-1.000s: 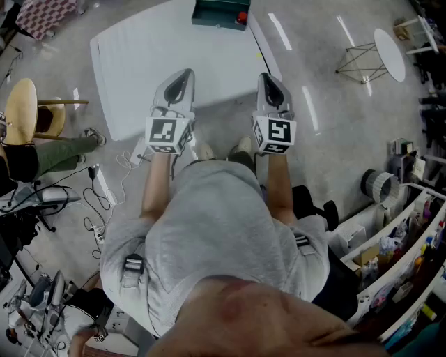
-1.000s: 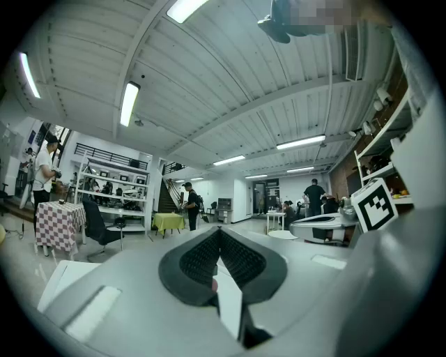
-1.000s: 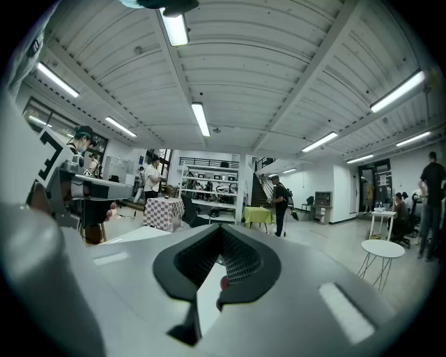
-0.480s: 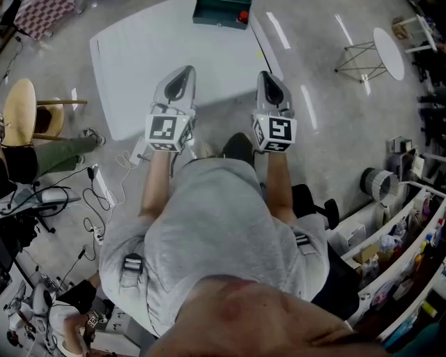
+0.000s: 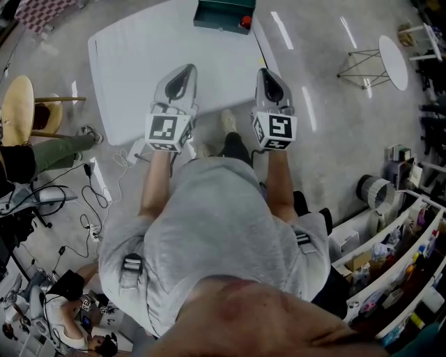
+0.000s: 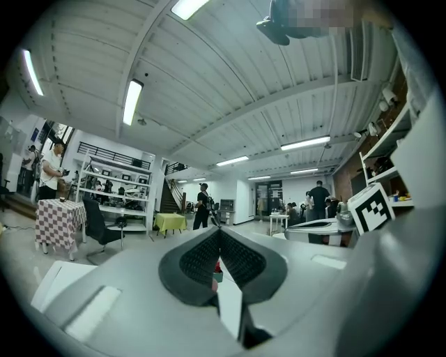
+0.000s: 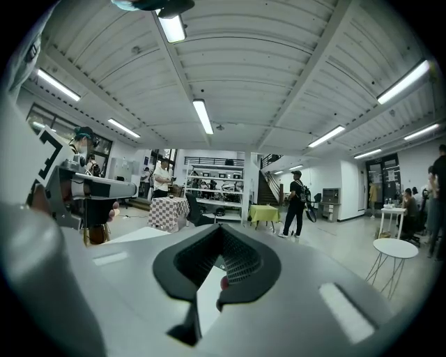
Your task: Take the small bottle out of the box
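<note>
A dark green box stands at the far edge of the white table, and something red sits at its right end. No small bottle can be made out. I hold both grippers level in front of my chest, short of the table's near edge. My left gripper is shut with nothing in it, and through the slit under its tips a bit of the box shows. My right gripper is shut and empty too; the red thing peeks between its pads.
A wooden chair and a seated person's green-trousered leg are at the left. Cables lie on the floor. A small round white table stands at the right, and cluttered shelves at the lower right. People stand far off in the hall.
I have stepped toward the table: it and the green box sit a little lower and nearer in the head view. Both grippers kept their pose and stayed shut.
</note>
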Available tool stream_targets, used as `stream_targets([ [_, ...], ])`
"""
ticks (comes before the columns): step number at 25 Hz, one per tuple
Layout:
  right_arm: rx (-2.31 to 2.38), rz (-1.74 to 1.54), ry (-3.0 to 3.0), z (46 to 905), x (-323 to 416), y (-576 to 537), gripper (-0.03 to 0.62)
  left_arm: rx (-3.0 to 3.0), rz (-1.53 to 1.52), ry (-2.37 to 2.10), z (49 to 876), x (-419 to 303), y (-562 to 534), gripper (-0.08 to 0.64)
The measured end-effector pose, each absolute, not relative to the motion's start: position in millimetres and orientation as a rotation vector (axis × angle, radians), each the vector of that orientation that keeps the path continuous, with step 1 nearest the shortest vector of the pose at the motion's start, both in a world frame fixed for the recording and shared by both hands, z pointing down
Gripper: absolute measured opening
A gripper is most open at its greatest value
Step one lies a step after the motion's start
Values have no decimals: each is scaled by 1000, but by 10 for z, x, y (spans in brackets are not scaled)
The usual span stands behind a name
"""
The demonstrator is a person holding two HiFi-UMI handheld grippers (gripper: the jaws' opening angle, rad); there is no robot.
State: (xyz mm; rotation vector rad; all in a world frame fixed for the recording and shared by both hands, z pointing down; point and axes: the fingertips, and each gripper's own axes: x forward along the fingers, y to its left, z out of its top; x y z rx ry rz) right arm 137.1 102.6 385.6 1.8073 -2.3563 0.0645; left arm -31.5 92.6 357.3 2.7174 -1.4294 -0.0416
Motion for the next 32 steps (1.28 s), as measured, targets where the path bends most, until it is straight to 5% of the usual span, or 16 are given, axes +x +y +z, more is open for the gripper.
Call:
stream_targets([
  [32, 1460, 298, -2414, 4922, 1899, -1266, 3, 2423, 171, -1547, 4587, 434, -1041, 12],
])
